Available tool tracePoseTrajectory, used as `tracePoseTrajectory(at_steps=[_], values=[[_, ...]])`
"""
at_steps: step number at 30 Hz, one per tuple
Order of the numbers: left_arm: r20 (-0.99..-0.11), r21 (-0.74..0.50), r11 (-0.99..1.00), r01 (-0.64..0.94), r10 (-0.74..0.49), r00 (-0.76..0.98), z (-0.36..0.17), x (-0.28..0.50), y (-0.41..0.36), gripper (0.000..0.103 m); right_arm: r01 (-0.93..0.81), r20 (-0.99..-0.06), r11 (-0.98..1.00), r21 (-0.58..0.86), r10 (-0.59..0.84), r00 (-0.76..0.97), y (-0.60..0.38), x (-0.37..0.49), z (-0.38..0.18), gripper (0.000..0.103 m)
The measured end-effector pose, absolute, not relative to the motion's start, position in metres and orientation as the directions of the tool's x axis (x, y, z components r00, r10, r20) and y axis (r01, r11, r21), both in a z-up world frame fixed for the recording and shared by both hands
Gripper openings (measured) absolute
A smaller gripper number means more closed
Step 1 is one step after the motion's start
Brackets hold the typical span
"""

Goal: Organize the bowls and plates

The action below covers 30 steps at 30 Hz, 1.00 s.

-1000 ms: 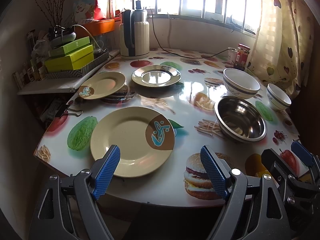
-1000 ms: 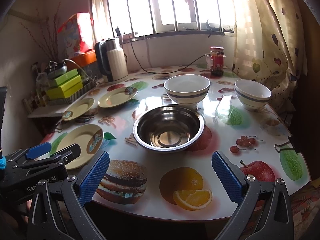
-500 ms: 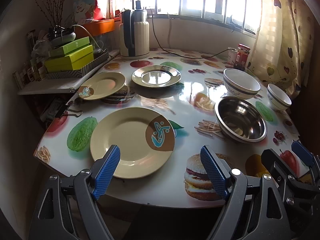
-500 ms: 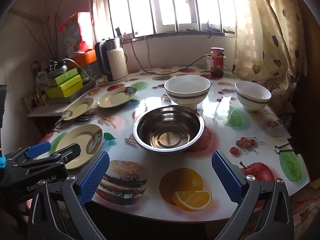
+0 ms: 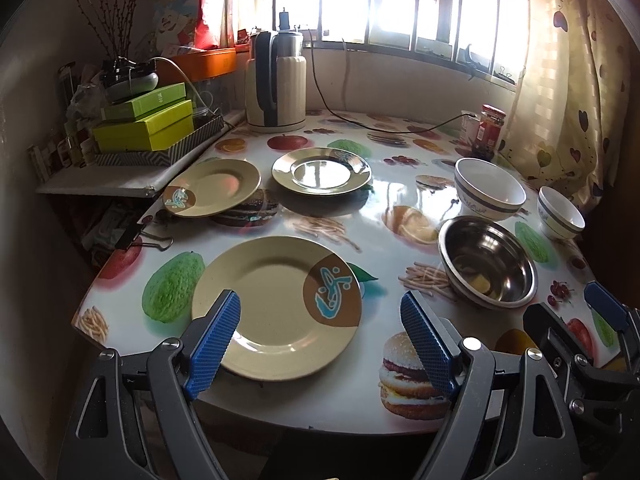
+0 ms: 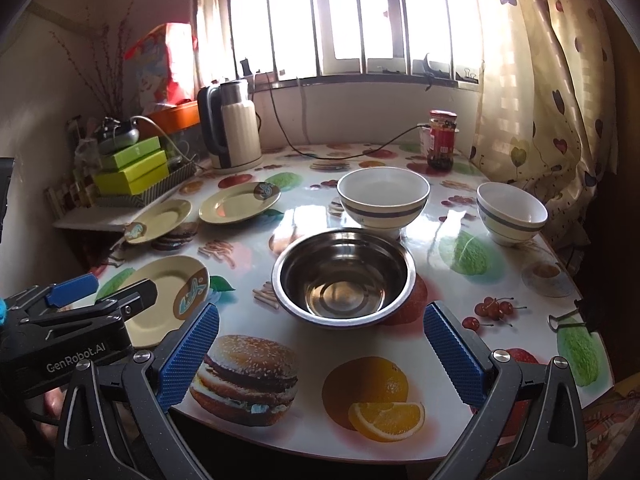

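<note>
A large cream plate (image 5: 276,304) with a brown fish patch lies near the table's front edge, right ahead of my open left gripper (image 5: 320,340). Two smaller cream plates (image 5: 212,188) (image 5: 322,170) lie behind it. A steel bowl (image 6: 344,278) sits in front of my open right gripper (image 6: 320,356), nothing between the fingers. A large white bowl (image 6: 383,196) stands behind the steel bowl, and a small white bowl (image 6: 511,212) stands at the right. All three plates also show in the right wrist view: the large plate (image 6: 164,296) and the smaller plates (image 6: 158,220) (image 6: 239,202).
A kettle (image 5: 276,84) with its cord stands at the back by the window. Green boxes (image 5: 146,124) sit on a side shelf at left. A red-lidded jar (image 6: 442,140) stands near the curtain (image 6: 540,100). Binder clips (image 5: 140,240) (image 6: 568,318) grip the tablecloth edges.
</note>
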<state>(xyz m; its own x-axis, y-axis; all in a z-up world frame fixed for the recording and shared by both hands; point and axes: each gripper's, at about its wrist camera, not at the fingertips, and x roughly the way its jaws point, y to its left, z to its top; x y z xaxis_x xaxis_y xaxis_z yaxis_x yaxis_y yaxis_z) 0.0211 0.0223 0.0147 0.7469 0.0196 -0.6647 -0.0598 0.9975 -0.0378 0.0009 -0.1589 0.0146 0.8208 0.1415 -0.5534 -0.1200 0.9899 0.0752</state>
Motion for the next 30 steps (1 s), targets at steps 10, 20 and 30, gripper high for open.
tracePoseTrajectory(at_steps=[10,20,30], values=[[-0.659,-0.061,0.994,-0.09,0.027,0.751,0.026,0.034,0.047,0.083,-0.193,-0.527,0.978,0.073,0.202,0.825,-0.139,0.021,0.032,0.103],[-0.665,-0.072,0.989,-0.13,0.05,0.745,0.043,0.074,0.1,0.083,-0.267,-0.543,0.954,0.135,0.296,0.785,-0.11,0.082,0.055,0.103],[-0.682,-0.116,0.99,-0.086,-0.016,0.731,0.052,0.132,0.122,0.074,-0.267,-0.59,0.955,0.132,0.292,0.752,-0.088,0.154,0.065,0.094]])
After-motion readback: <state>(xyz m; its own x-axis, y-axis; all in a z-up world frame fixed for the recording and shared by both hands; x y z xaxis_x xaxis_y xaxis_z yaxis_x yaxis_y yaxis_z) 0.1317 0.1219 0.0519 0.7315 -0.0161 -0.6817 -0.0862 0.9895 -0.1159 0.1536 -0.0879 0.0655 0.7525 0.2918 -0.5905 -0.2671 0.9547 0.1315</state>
